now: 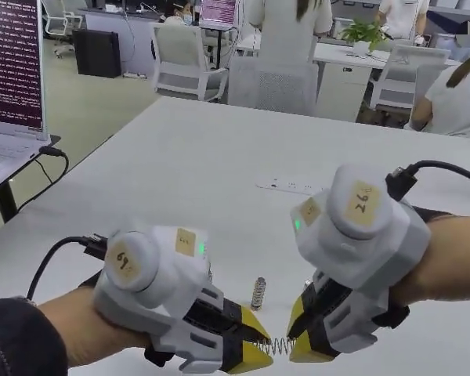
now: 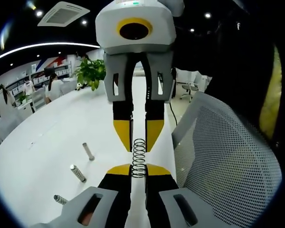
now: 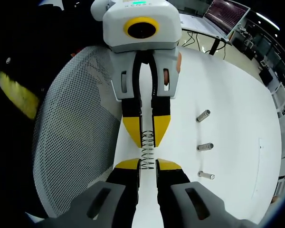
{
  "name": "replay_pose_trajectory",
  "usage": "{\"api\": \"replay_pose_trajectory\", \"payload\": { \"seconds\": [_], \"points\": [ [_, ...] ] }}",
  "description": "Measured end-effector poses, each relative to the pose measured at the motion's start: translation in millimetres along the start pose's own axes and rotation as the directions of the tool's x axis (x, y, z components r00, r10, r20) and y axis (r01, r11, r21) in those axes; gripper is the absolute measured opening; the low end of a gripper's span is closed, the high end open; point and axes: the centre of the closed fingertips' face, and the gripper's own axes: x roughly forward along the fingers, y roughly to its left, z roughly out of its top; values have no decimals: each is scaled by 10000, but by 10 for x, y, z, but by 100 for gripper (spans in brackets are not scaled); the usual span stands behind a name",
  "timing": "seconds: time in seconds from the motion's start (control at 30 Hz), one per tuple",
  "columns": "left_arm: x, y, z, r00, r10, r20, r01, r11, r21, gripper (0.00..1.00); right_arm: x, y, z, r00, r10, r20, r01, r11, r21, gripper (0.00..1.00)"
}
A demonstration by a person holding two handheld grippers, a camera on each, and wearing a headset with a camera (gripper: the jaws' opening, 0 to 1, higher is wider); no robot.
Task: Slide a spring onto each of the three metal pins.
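A small metal spring [image 1: 278, 345] [image 2: 138, 156] [image 3: 147, 149] hangs level between my two grippers near the table's front edge. My left gripper [image 1: 258, 348] [image 2: 138, 170] is shut on one end. My right gripper [image 1: 298, 337] [image 3: 147, 165] is shut on the other end, and the yellow tips face each other. Three pins stand in a row on the white table. Two pins [image 2: 78, 173] [image 2: 60, 199] [image 3: 203, 115] [image 3: 204, 147] carry springs. The third pin [image 2: 88, 151] [image 3: 205, 175] looks bare. One sprung pin [image 1: 258, 293] shows just behind the grippers.
The white table [image 1: 219, 172] stretches far ahead. A flat white strip [image 1: 290, 186] lies on it. A laptop [image 1: 12, 70] and its cable [image 1: 51, 153] sit at the left. A mesh chair back [image 2: 218, 156] [image 3: 76, 123] is close by the table's edge. People sit at desks beyond.
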Motion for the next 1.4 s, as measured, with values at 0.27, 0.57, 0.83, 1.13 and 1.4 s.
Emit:
{"api": "replay_pose_trajectory", "payload": {
  "seconds": [0.27, 0.57, 0.83, 1.13, 1.4],
  "points": [
    [-6, 31, 9, 9998, 137, 152, -134, 9998, -146, 3, 53, -5, -67, 9994, -113, 329, 97, 9989, 468, 11],
    [4, 38, 2, 9996, 196, 195, -192, 9996, -199, 3, -32, -32, 1, 9987, -335, 390, 312, 9977, 595, 8],
    [-10, 49, 5, 9993, 290, 242, -285, 9994, -214, 3, -128, -40, 185, 9970, -599, 497, 587, 9980, 250, 8],
    [-24, 65, 37, 9986, 359, 401, -350, 9992, -213, 3, -188, -42, 341, 9955, -685, 651, 695, 9975, -126, 8],
    [-35, 65, 65, 9979, 328, 558, -309, 9989, -338, 3, -206, -43, 405, 9953, -683, 681, 706, 9970, -317, 8]
  ]
}}
